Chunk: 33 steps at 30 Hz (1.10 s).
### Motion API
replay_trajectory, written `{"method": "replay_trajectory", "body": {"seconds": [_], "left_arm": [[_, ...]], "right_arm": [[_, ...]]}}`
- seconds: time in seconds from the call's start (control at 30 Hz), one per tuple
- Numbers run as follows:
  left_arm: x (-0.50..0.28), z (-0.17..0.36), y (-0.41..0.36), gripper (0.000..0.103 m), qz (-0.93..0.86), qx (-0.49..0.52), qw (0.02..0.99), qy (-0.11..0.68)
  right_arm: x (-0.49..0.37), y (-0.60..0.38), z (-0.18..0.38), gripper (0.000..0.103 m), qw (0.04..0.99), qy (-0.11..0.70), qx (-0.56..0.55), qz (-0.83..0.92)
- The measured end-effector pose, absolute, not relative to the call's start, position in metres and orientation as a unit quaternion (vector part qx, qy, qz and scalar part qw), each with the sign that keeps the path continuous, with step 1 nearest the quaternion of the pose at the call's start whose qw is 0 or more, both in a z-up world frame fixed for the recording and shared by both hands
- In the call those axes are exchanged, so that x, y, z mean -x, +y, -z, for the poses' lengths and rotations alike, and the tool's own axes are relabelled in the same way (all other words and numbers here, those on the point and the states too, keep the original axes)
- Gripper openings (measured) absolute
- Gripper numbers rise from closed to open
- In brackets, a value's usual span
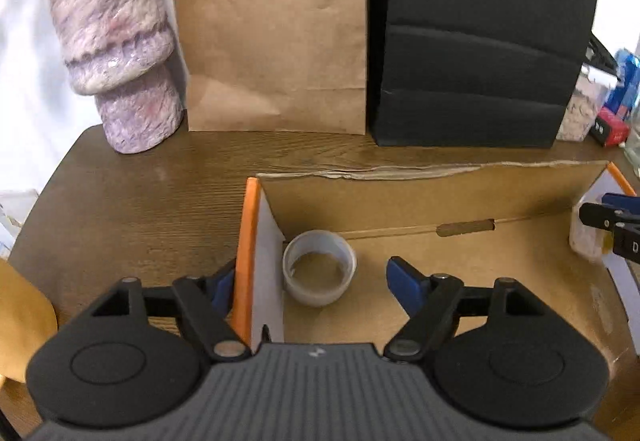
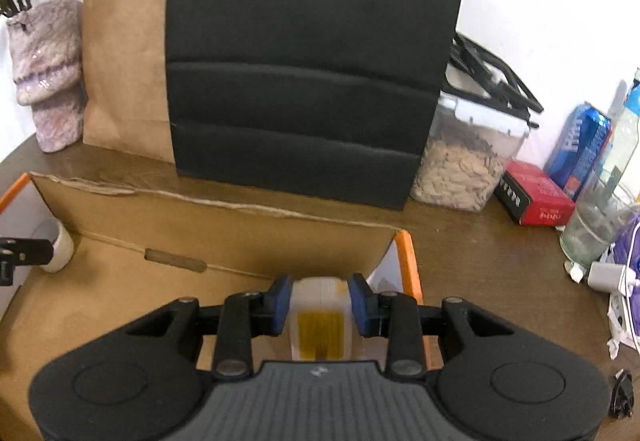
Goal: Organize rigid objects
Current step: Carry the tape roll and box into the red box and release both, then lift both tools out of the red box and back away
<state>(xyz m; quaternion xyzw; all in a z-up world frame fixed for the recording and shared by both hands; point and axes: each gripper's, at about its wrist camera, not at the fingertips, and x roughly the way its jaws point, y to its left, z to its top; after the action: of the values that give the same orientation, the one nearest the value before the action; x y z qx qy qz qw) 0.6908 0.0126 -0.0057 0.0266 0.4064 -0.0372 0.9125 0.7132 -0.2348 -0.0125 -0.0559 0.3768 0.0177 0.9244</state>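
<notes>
Left gripper is spread wide with nothing pinched, its blue pads either side of a small translucent cup that's sitting upright on the floor of the cardboard box, tucked into the corner by the orange-edged wall; one finger looks to be outside that wall. Right gripper is clamped on a little white container with something yellow inside, held low at the box's opposite end near the other orange edge. Risk-wise, I'd say the left finger straddling the wall could snag the box and drag it if it pulls away sideways, maybe tipping the cup. On the right, the container looks smooth and held near its top, so letting go while it's tilted could make it topple over.
</notes>
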Motion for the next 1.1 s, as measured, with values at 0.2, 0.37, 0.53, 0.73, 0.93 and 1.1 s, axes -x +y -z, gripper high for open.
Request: {"method": "replay_trajectory", "body": {"seconds": [0.2,0.37,0.53,0.73,0.93,1.1], "left_arm": [[-0.679,-0.003,0.013,0.078,0.008,-0.032,0.928,0.371],[-0.658,-0.02,0.01,0.078,0.017,-0.049,0.931,0.362],[-0.627,-0.053,0.016,0.078,0.017,-0.036,0.935,0.351],[-0.55,-0.106,0.017,0.078,0.025,-0.042,0.963,0.264],[-0.47,-0.134,0.021,0.078,0.031,-0.015,0.981,0.193],[-0.419,-0.138,0.019,0.079,0.03,0.002,0.989,0.148]], "right_arm": [[-0.706,-0.236,0.007,0.044,0.928,0.371,0.03,-0.03],[-0.686,-0.24,-0.014,0.045,0.925,0.375,-0.013,-0.055],[-0.652,-0.239,-0.055,0.048,0.934,0.353,0.005,-0.052],[-0.584,-0.25,-0.101,0.064,0.952,0.297,-0.014,-0.073],[-0.499,-0.253,-0.118,0.066,0.973,0.216,-0.005,-0.086],[-0.441,-0.251,-0.12,0.069,0.983,0.157,-0.006,-0.094]]}}
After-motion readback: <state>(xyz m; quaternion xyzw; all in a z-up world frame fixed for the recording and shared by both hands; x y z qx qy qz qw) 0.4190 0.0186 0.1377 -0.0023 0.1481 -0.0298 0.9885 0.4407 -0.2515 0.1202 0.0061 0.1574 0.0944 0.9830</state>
